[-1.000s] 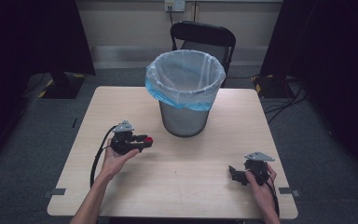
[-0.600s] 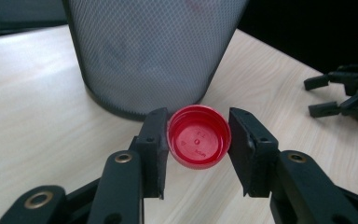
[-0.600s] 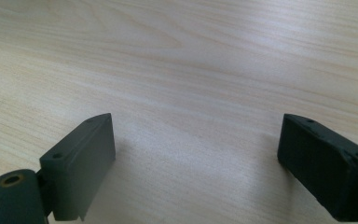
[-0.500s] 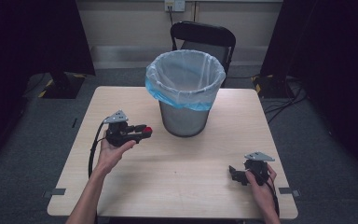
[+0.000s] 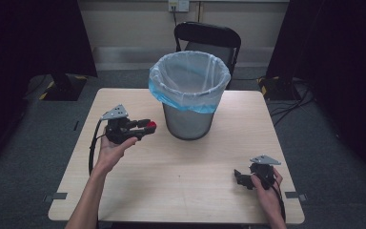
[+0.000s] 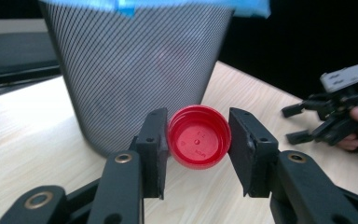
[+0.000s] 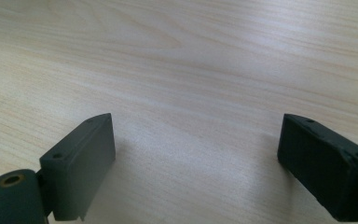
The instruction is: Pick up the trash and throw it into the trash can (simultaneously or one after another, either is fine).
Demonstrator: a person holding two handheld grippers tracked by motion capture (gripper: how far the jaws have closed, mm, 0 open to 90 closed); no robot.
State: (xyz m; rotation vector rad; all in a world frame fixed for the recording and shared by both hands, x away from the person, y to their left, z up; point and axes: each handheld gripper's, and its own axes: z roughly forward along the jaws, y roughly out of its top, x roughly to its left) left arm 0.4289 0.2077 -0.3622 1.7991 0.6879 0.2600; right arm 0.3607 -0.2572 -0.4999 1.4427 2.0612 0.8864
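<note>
So, quick rundown of the scene:
Left gripper [image 5: 145,127]: held up off the table [image 5: 124,191] over its left half, closer to the far edge than the near one, pointing toward the bin
Left gripper fingers: closed in snug on a red bottle cap [image 6: 199,136], one black pad [image 6: 157,140] pressing each side of its rim
Red bottle cap: pinched between those pads, hollow underside facing the left gripper's camera, some tiny moulded marks inside that are too small to read; from the high view it's a red dot [image 5: 151,126] just beside the left wall of the bin, not touching it
Bin [image 5: 189,102]: grey mesh wastebasket standing upright near the middle of the far edge, with a clear-and-blue plastic liner [image 5: 190,88] folded over the rim; its mesh wall sits right behind the cap in the left gripper view [image 6: 135,70]
Right gripper [image 5: 238,177]: low over the near right corner, in the person's right hand [image 5: 267,183], well apart from the bin and the cap
Right gripper fingers: spread wide, nothing between them, just bare wood grain in the gap [image 7: 196,140]
Chair [image 5: 208,40]: black, tucked in behind the far edge, right behind the bin
</note>
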